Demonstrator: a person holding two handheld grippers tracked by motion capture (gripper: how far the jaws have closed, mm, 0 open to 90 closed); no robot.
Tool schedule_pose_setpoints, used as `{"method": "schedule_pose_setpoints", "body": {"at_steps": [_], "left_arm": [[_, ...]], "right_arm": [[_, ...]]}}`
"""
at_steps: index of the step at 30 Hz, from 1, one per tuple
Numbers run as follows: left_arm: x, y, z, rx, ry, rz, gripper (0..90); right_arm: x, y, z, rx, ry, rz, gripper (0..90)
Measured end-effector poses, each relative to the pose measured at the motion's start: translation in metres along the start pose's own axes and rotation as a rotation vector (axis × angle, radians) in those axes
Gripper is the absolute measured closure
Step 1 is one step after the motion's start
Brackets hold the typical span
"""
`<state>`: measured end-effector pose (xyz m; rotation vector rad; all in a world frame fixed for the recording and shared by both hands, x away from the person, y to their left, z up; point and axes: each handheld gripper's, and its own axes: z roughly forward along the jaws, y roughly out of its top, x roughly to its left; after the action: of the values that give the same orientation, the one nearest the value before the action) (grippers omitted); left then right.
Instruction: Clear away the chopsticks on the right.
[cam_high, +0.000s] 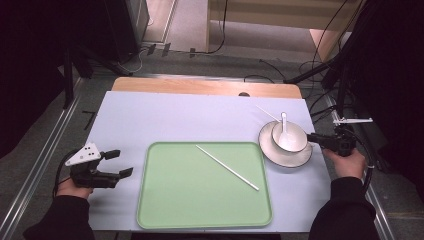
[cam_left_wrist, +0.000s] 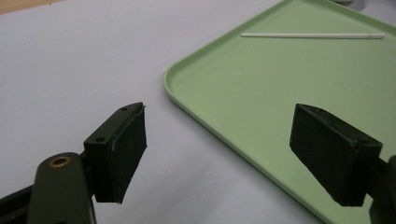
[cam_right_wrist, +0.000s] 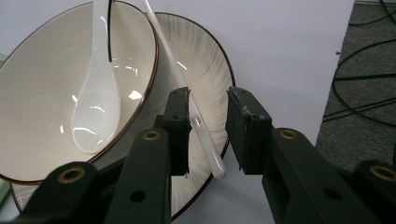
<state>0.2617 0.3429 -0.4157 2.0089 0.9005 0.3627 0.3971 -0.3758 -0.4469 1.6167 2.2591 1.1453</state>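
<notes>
My right gripper (cam_right_wrist: 208, 123) is spread w/ a white chopstick (cam_right_wrist: 187, 91) between its jaws, on the plate (cam_right_wrist: 205, 70) by the bowl (cam_right_wrist: 51, 79). Left gripper (cam_left_wrist: 219, 154) is wide open near the green tray (cam_left_wrist: 280, 88).

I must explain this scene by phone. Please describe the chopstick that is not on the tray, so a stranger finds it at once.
Start at the green tray, then look right to the white plate holding a bowl. The white chopstick lies across that plate beside the bowl, between the open jaws of the right gripper. Its twin lies alone on the tray.
</notes>
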Motion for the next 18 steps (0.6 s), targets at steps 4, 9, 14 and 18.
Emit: {"method": "schedule_pose_setpoints", "body": {"at_steps": [4,9,14,18], "left_arm": [[0.0,0.0,0.0,0.0,0.0,0.001,18.7],[0.0,0.0,0.0,-0.005,0.001,0.002,18.7],[0.0,0.0,0.0,0.003,0.001,0.002,18.7],[0.0,0.0,0.0,0.006,-0.002,0.003,18.7]], "right_arm": [[0.0,0.0,0.002,0.012,-0.005,-0.002,73.2],[0.002,0.0,0.007,0.033,-0.001,-0.017,75.0],[0.002,0.0,0.011,0.042,0.0,-0.027,76.5],[0.001,-0.001,0.014,0.045,0.016,-0.027,77.9]]}}
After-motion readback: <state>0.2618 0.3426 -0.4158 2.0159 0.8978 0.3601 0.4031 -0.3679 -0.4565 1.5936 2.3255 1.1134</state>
